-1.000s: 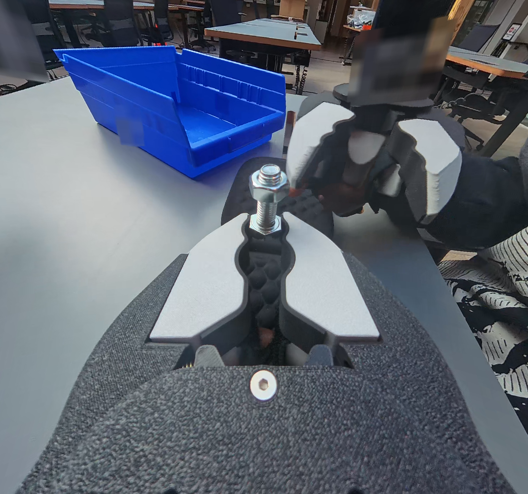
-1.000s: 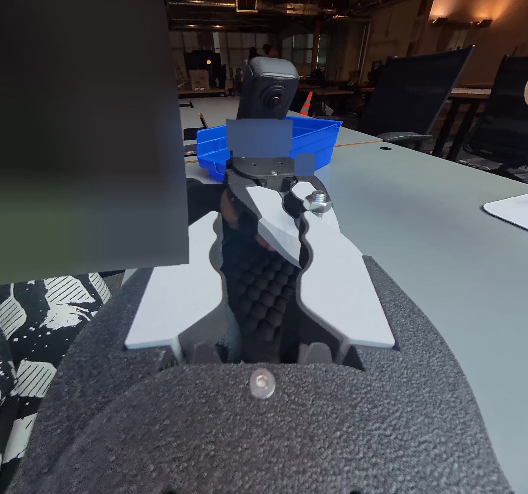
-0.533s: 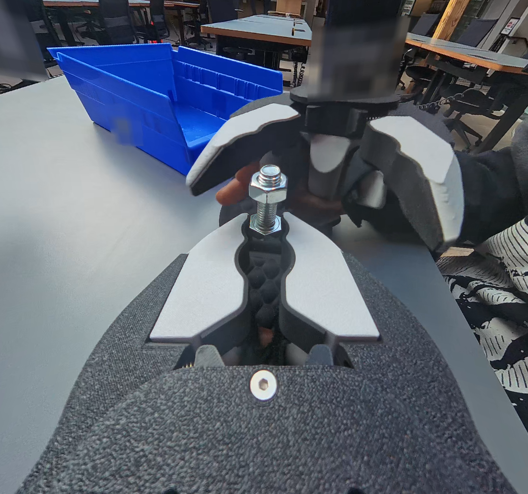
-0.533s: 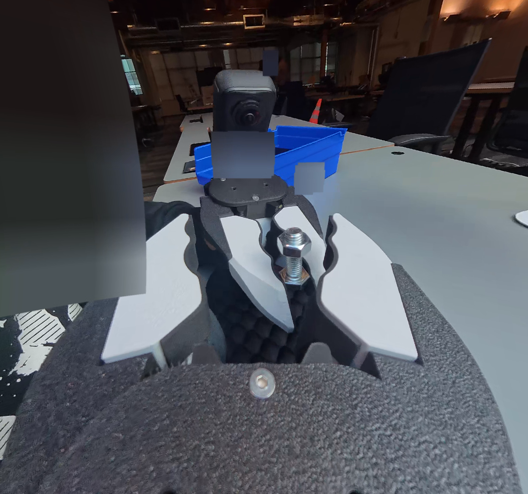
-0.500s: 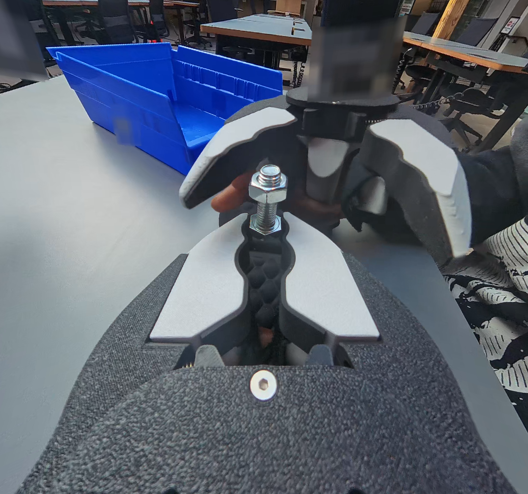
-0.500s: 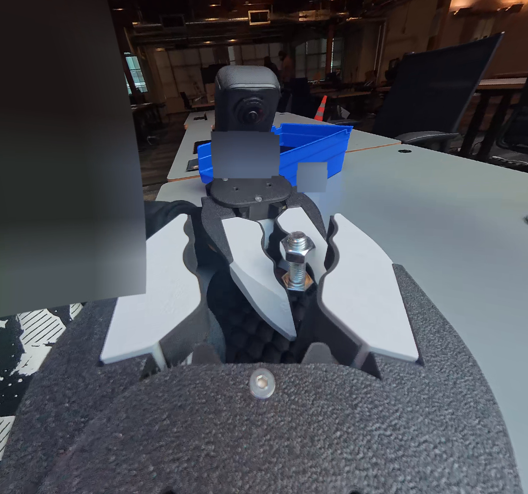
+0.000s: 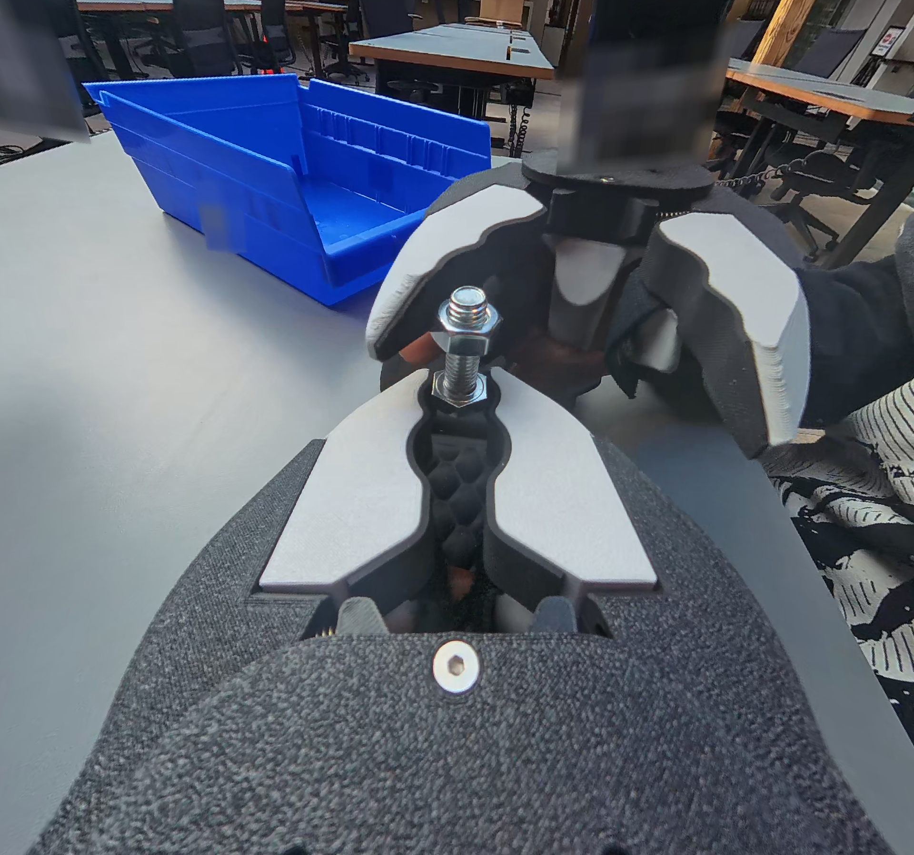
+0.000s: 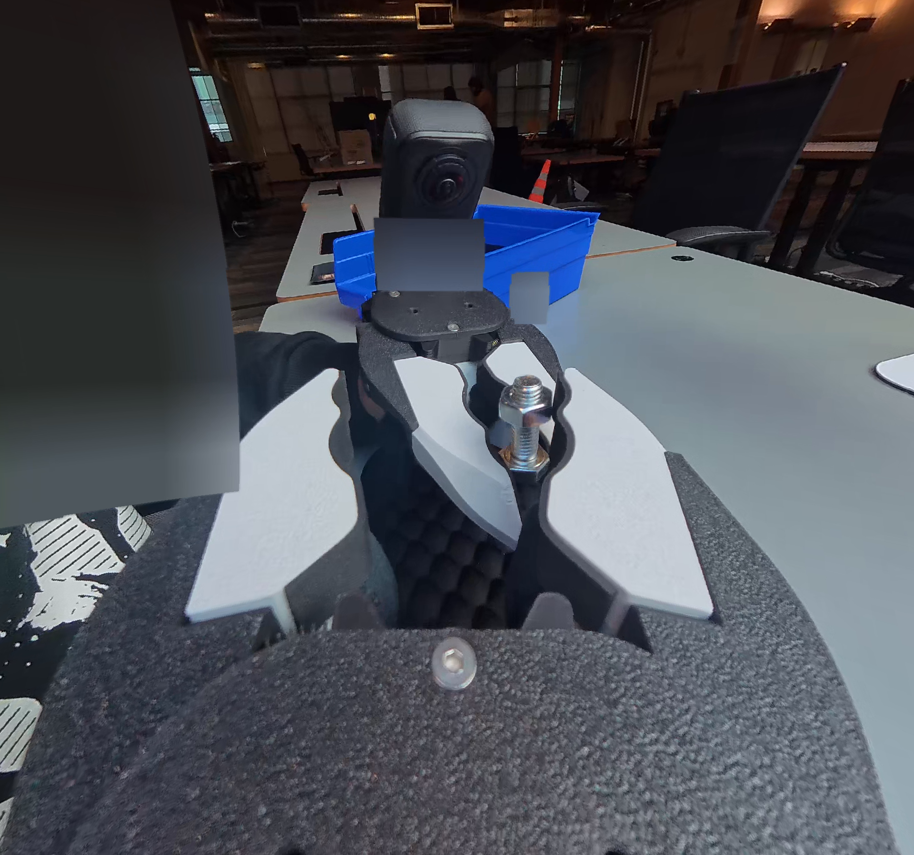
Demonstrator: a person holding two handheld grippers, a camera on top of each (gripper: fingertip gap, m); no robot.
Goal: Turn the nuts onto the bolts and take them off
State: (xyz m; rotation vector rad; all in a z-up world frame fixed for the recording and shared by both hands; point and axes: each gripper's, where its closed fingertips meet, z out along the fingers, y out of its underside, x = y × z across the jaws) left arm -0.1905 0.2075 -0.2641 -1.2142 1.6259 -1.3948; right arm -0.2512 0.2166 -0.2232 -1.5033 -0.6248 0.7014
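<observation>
- Left gripper [image 7: 457, 398]: fingers nearly closed, clamped on the hex head of the bolt [image 7: 459, 371] at its tips. Bolt stands upright, thread end up.
- Nut [image 7: 465, 332] sits high on the thread, near the top, well clear of the head.
- Right gripper [image 8: 447, 428]: spread wide, holding nothing. It faces the left gripper; the bolt and nut stand between its two fingers, close to its right finger [image 8: 606, 475]; contact unclear.
- In the way: left gripper's own finger lies across the right gripper's gap.
- Just beyond the left gripper: grey table [image 7: 148, 386]; farther, ahead-left, an open blue bin [image 7: 297, 198]. Chairs and other tables well behind.
- Versus a second ago: the right gripper was off to the side of the nut; it has swung in to straddle it, still spread.
</observation>
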